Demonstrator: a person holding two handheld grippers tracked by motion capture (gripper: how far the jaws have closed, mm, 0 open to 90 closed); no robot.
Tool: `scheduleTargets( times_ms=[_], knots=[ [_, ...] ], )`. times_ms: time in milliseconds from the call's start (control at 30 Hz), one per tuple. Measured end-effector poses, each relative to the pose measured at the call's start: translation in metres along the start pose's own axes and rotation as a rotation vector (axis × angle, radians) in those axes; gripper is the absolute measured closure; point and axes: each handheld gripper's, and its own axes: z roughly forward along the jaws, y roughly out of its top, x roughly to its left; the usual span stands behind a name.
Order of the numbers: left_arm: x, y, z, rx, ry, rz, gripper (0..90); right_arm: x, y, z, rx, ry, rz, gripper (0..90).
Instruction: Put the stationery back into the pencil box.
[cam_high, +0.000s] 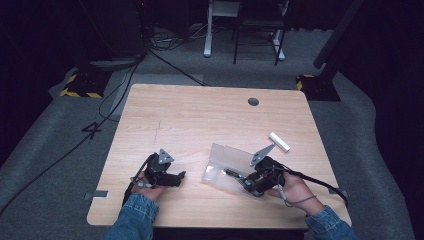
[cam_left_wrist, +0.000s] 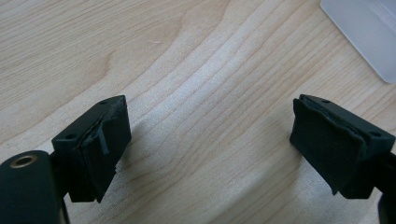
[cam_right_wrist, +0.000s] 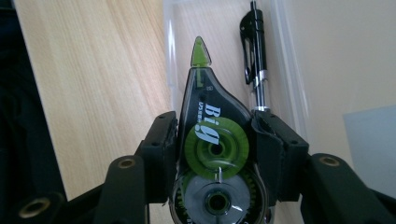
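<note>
Correction tape dispenser (cam_right_wrist: 212, 140) is clamped flat between the right gripper (cam_right_wrist: 212, 154) jaws, green tip pointing forward over the clear plastic case (cam_high: 227, 162), near the table's (cam_high: 165, 120) front-right edge, likely for loading beside the black pen (cam_right_wrist: 254, 51) already inside. Left gripper (cam_left_wrist: 210, 149) rests on bare wood near the front-left, jaws wide apart, empty. White eraser (cam_high: 279, 142) lies toward the right edge.

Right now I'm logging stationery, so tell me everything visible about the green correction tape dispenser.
The green-and-smoky translucent plastic correction tape dispenser has a pointed green tip, a green toothed reel above a grey one, and white "Big" lettering. The right gripper clamps its flanks, tip pointing away over the clear plastic case, beside a black pen.
</note>
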Motion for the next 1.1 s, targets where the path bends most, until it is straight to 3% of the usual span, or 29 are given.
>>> scheduleTargets(
  times_ms=[400,1100],
  knots=[
    [-0.0001,0.0,0.0,0.0,0.0,-0.001,12.3,0.0009,-0.0012,0.0045,0.036,-0.034,-0.027,51.3],
    [0.0001,0.0001,0.0002,-0.002,0.0,0.002,12.3,0.0002,-0.0015,0.0098,0.064,-0.007,-0.011,48.4]
  ],
)
